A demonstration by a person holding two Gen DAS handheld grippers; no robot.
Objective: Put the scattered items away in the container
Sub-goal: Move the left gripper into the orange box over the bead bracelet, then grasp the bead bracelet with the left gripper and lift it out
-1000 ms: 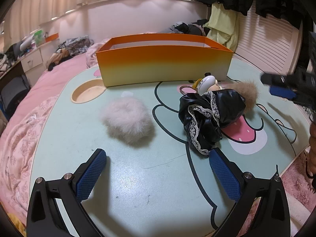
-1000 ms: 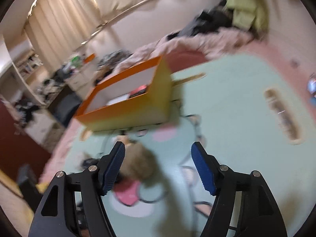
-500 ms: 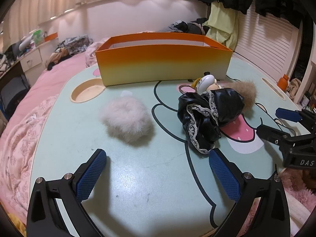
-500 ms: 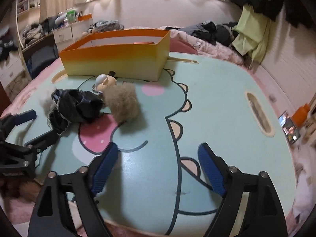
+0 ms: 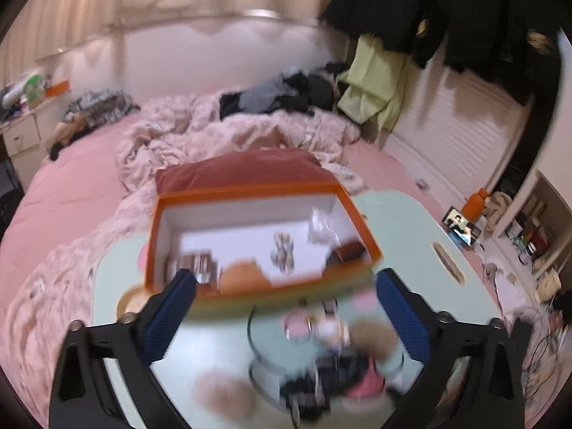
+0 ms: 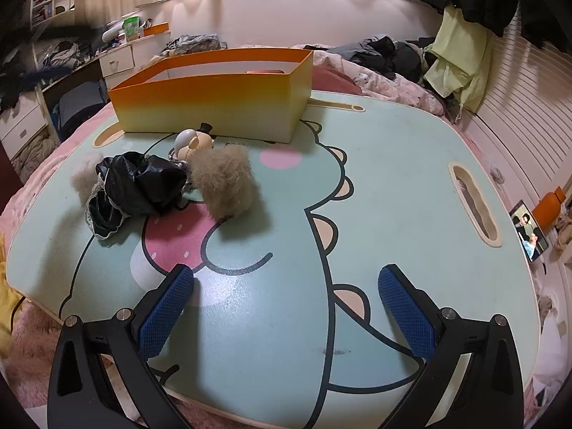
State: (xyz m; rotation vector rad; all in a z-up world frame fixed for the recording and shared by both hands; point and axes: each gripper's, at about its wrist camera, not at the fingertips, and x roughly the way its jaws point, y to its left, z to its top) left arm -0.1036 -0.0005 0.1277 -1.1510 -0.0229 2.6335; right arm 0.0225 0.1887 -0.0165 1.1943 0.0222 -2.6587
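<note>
The orange box (image 6: 214, 96) stands at the far side of the mint cartoon table (image 6: 393, 186). In front of it lie a small figurine with a black hat (image 6: 195, 141), a tan fur ball (image 6: 225, 182), a black lace-trimmed cloth (image 6: 139, 182) and a pale fur ball (image 6: 84, 180). My right gripper (image 6: 286, 312) is open and empty, low over the table's near edge. My left gripper (image 5: 286, 316) is open and empty, raised high above the items, looking down into the box (image 5: 261, 236), which holds several small things. That view is blurred.
A rumpled pink bed (image 5: 214, 136) lies behind the table, with clothes piled on it. A phone (image 6: 529, 236) and an orange bottle (image 6: 550, 207) sit on the floor to the right. A slot handle (image 6: 472, 203) is cut in the table's right side.
My left gripper has risen sharply and tilted down over the box. My right gripper has moved in a little closer to the items; the items have not moved.
</note>
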